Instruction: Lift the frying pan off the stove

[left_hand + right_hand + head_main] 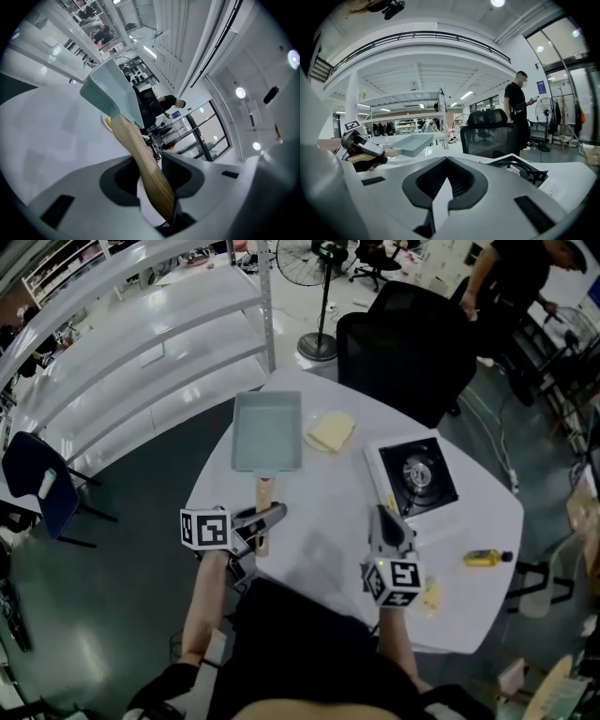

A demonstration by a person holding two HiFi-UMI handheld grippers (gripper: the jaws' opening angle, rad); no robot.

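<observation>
Frying pan [267,432], one, handle [265,491] pinched by left tool [275,513]; right tool [381,515] pressed together; one stove [418,474].

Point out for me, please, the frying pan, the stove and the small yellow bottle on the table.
frying pan [267,432], head view, on its flat inner bottom.
stove [418,473], head view, on the middle of its burner.
yellow bottle [486,558], head view, on the middle of its body.
</observation>
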